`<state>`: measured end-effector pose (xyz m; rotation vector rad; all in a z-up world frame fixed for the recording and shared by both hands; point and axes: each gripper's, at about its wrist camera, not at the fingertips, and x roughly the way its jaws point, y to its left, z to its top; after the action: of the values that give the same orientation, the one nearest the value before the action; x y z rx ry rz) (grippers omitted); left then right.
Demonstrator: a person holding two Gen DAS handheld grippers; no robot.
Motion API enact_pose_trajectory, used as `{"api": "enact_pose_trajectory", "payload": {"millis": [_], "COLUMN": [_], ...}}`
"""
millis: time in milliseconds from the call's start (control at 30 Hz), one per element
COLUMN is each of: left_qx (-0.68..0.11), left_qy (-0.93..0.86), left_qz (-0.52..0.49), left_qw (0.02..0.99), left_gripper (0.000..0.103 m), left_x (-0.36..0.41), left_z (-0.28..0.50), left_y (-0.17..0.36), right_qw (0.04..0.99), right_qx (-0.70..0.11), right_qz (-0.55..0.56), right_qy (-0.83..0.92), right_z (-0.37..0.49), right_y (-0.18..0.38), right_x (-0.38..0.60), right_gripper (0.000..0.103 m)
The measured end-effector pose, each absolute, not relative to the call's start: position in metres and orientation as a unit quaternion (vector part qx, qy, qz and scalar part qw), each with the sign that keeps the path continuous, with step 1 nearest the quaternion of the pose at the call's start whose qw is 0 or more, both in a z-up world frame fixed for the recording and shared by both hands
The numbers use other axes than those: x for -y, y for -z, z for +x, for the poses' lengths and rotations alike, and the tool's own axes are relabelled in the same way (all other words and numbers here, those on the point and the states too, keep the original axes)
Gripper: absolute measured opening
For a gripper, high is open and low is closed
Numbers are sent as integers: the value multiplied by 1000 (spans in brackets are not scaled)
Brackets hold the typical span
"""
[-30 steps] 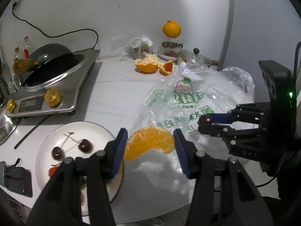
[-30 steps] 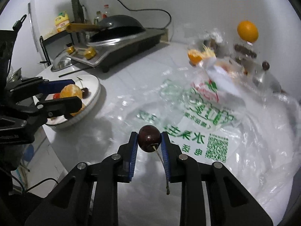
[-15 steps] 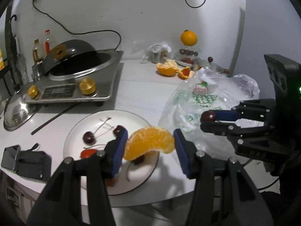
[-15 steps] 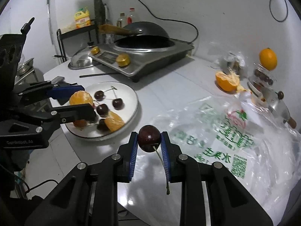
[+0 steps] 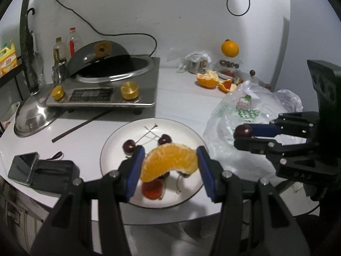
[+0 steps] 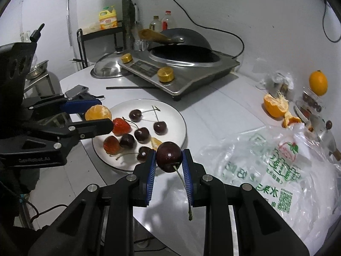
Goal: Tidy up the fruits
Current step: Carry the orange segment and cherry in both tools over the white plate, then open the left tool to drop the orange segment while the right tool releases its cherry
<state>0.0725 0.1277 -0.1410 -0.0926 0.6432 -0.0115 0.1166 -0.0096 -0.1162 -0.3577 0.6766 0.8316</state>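
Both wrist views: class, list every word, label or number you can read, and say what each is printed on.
"水果": plastic bag, green print; the rest is too crumpled.
"立白": yellow bottle, only just legible.
Left gripper body lettering: too blurred.
Stove panel: too small.

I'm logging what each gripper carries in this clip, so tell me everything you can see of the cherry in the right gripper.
The cherry is dark red, nearly black, round and glossy, with a small highlight on its skin. A thin greenish stem hangs down from it and bends toward the camera. It is pinched at its sides between the blue-padded jaws of the right gripper and touches nothing else. It is held in the air near the edge of the white plate, beside the plastic bag. The left wrist view shows it at the jaw tips too.
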Motion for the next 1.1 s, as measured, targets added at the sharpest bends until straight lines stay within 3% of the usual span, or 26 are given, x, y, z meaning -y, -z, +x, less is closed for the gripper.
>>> {"api": "enact_pose_trajectory", "payload": {"millis": [1100], "left_qx": [-353], "left_qy": [-18], "left_qz": [-90], "left_qw": [931], "left_gripper": [52], "left_x": [-192], "left_z": [135], "left_y": [194], "right_qw": [824], "right_qx": [-354], "right_qz": [-166], "right_qy": [-411], "right_z": [168], "right_y": [151], "right_x": [-51], "right_gripper": [26]}}
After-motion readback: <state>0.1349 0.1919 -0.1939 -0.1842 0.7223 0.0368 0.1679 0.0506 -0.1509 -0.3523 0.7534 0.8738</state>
